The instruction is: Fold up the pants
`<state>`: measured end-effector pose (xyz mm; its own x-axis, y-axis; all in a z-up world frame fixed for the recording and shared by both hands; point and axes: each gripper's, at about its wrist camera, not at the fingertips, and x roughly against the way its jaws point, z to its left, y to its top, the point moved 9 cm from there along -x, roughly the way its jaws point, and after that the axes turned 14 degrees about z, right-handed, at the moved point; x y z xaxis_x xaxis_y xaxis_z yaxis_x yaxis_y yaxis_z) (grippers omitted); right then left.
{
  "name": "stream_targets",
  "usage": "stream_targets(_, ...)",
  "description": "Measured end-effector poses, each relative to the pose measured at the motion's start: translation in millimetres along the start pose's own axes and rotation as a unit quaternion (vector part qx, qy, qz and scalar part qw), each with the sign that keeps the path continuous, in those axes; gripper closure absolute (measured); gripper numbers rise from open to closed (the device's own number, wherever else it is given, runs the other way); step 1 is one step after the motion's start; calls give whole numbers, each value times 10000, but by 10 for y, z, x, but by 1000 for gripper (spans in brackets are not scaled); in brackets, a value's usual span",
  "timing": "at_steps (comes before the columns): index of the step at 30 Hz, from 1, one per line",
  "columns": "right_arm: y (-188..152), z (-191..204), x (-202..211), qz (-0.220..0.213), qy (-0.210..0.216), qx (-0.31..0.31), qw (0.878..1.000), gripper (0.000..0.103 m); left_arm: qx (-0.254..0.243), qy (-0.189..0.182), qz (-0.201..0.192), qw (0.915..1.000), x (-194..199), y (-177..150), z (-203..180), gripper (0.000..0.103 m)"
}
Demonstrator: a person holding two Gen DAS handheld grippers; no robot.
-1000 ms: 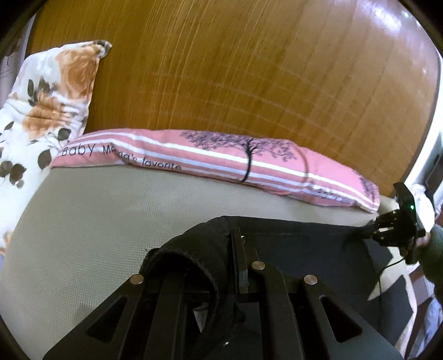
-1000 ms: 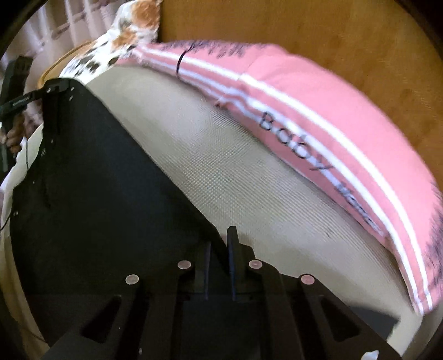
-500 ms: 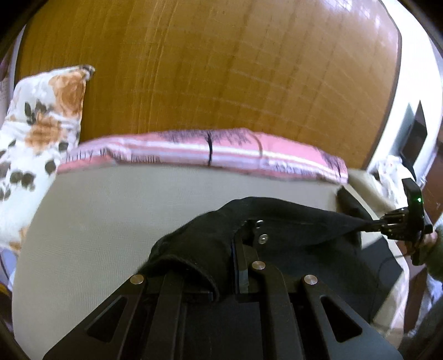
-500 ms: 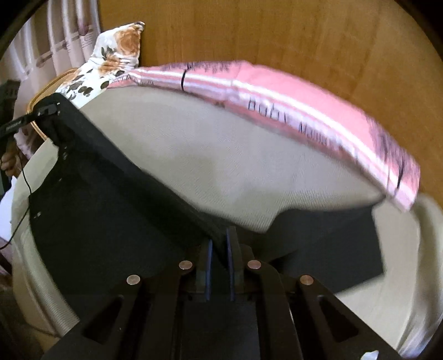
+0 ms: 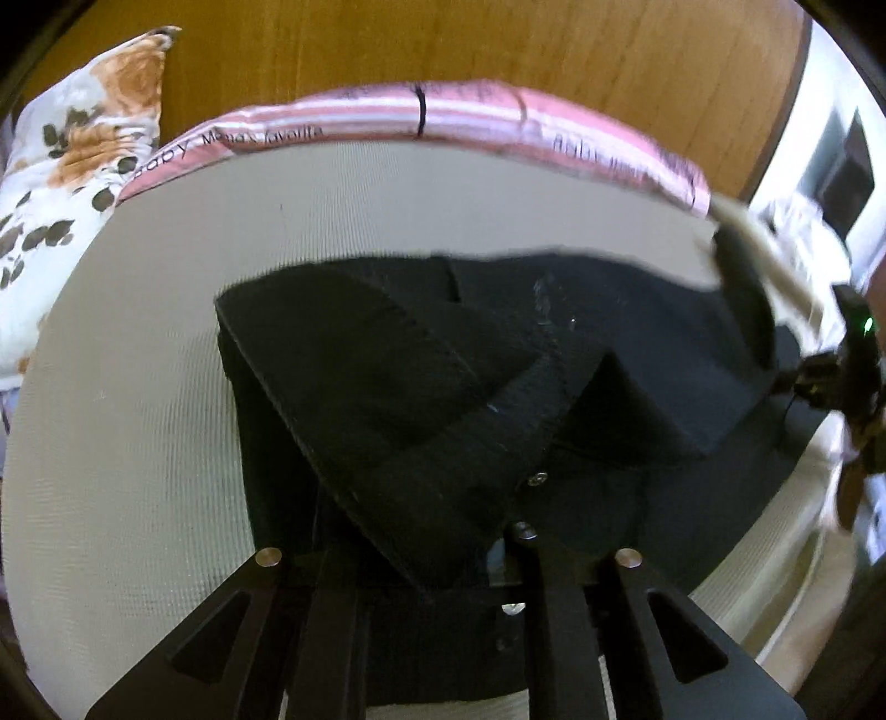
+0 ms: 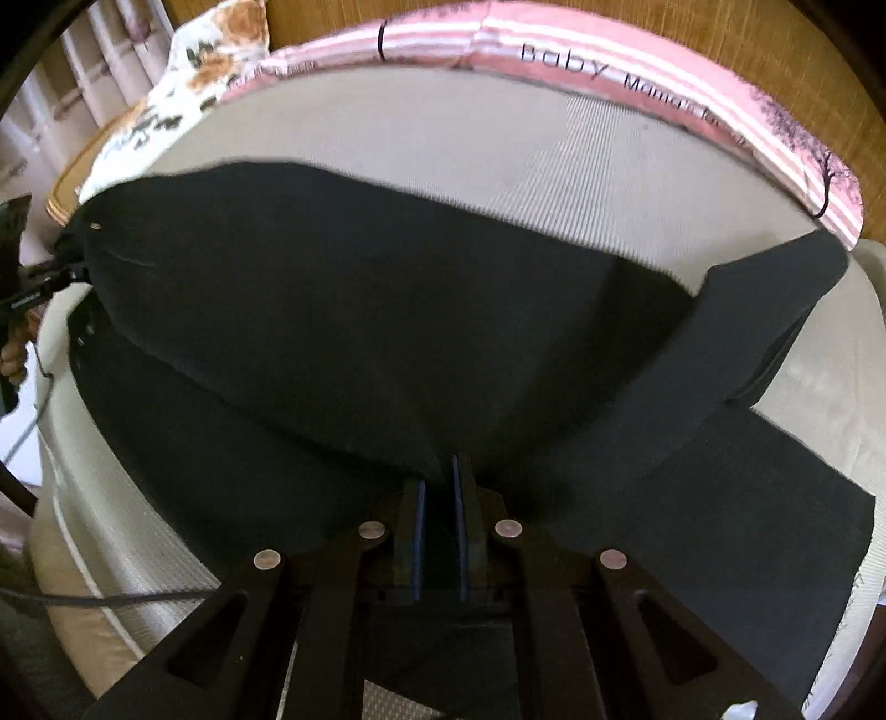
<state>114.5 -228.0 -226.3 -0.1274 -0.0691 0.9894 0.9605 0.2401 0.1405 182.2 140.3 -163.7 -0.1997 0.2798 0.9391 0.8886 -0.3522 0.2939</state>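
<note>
Black pants [image 6: 343,310] on the bed [image 5: 138,387], below the pink pillow [image 5: 470,111]. Left gripper [image 5: 443,559] fingers clenched on the waistband; right gripper [image 6: 440,487] fingers clenched on a leg edge. First lengthwise fold under way: one half lifted over the other, not yet laid flat. Since a second ago, both ends raised and carried across; fabric was flatter then.

The left gripper [image 5: 443,531] is clamped on the waistband of black pants [image 5: 421,387], lifted above a beige mattress [image 5: 138,387]. At far right the right gripper [image 5: 797,382] pinches the fabric's other end. A pink striped pillow [image 5: 470,111] lies against the wooden headboard [image 5: 443,39], with a floral pillow [image 5: 72,149] beside it at left.
</note>
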Motion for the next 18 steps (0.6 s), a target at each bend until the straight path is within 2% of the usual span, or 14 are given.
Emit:
stream_targets(3,-15,24,-11,-77,-84,-82,9999,94,27,6,108,9999,22,-36,-6,83)
stream_targets(6,-33,32,12,-163,-43,-233,9996,92,113,117,339,9993,91,-95,34,68)
stream_targets(7,-55,16,16,-192,-46,-286,9994,92,131,201,381,9990,142,-149,60,55)
stream_targets(9,-74,-4,25,-229,-45,-350,9991,92,206,377,410,9982,227,-209,129,35)
stream_targets(11,-58,0,40,-266,-26,-432,9987,92,326,453,392,9977,352,-307,216,33)
stream_targets(14,-28,5,76,-347,-37,-522,9980,87,933,221,292,9950,555,-485,334,33)
stream_targets(15,-14,5,82,-368,-50,-545,9978,85,1242,30,197,9921,625,-517,370,33)
stream_targets(18,-23,24,135,-454,-87,-568,9973,82,2198,-921,1,9712,754,-594,359,33)
